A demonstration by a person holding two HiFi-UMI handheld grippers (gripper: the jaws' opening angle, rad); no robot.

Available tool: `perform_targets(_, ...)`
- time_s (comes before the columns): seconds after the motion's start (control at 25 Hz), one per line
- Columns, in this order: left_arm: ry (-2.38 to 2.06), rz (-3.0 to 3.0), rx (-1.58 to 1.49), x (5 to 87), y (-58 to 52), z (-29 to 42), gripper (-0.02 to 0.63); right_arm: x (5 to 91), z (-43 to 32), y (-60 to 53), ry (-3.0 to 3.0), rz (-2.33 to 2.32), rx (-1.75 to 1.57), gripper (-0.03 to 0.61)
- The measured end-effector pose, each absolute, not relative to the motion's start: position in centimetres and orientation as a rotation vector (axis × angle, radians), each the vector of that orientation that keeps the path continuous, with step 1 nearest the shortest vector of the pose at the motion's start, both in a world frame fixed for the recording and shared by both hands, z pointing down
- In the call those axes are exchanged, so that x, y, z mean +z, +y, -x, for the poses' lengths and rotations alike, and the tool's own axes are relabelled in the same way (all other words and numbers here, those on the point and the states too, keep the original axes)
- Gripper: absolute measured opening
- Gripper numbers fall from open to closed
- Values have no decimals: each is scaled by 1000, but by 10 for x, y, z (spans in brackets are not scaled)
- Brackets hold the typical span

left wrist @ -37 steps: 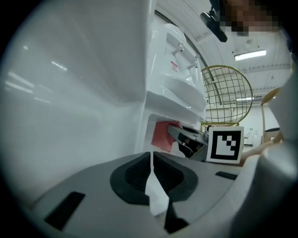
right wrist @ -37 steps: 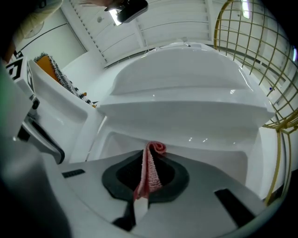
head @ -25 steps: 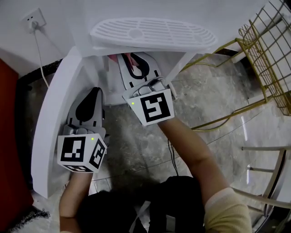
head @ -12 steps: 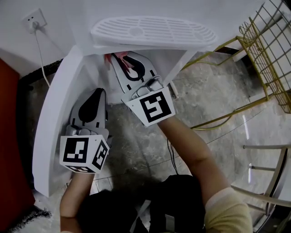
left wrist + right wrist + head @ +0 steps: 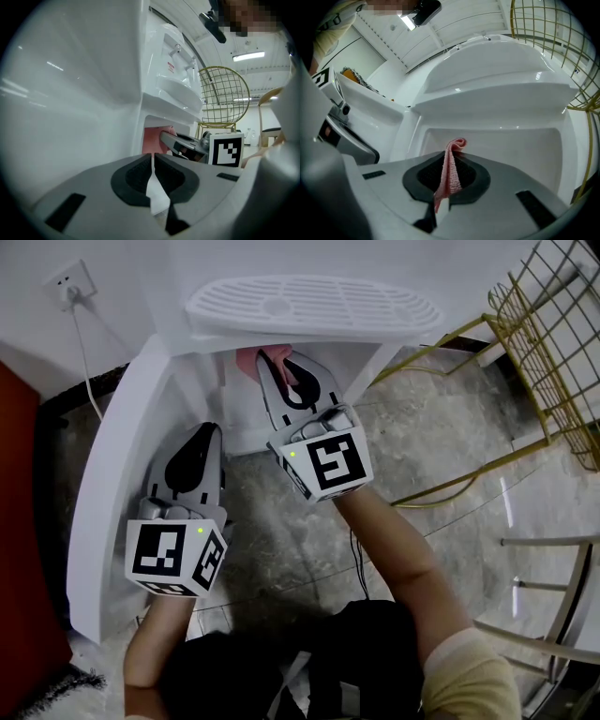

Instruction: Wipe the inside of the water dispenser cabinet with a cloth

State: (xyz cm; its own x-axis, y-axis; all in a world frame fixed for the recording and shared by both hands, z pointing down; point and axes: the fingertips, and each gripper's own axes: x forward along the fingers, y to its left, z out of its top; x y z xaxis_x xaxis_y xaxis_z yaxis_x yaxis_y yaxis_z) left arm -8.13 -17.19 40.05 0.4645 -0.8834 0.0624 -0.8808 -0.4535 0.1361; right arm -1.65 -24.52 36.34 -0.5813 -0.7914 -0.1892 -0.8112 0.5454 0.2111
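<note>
- Inside the lower cabinet (image 5: 511, 145) of the white water dispenser, a pink cloth (image 5: 450, 168) is pinched between the jaws of the right gripper (image 5: 451, 154). A folded loop of it stands up past the jaw tips, facing the white back wall.
- In the head view the right gripper (image 5: 284, 371) reaches forward into the cabinet opening (image 5: 234, 399), with the cloth (image 5: 249, 360) showing pink at its tips, just under the dispenser's ledge.
- The right jaws are closed tight on the fabric, which fills the slit between the black pads.
- The left gripper (image 5: 202, 435) sits lower and to the left, outside the opening and close beside the open cabinet door (image 5: 122, 456).
- The left gripper (image 5: 153, 161) has its jaws drawn together to a thin slit and grips nothing. Its view looks past the door (image 5: 70, 93) to the cloth (image 5: 152, 140) and the other gripper.
- Above the opening lies the slotted drip tray (image 5: 319, 307).
- A wall socket (image 5: 70, 279) with a cable sits at upper left.
- A gold wire chair (image 5: 553, 343) stands to the right on the stone-tile floor (image 5: 281, 531).
</note>
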Motion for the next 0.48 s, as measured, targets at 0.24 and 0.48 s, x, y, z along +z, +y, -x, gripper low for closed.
perform_targets(0.24,-1564,-2544,-6,399,-171,80,29,365,16,-240,2695,1374,398,26)
perform_targets(0.48,-1574,-2545,-10,401,-172,80,29,362,32,-234,2699,1219,298,26)
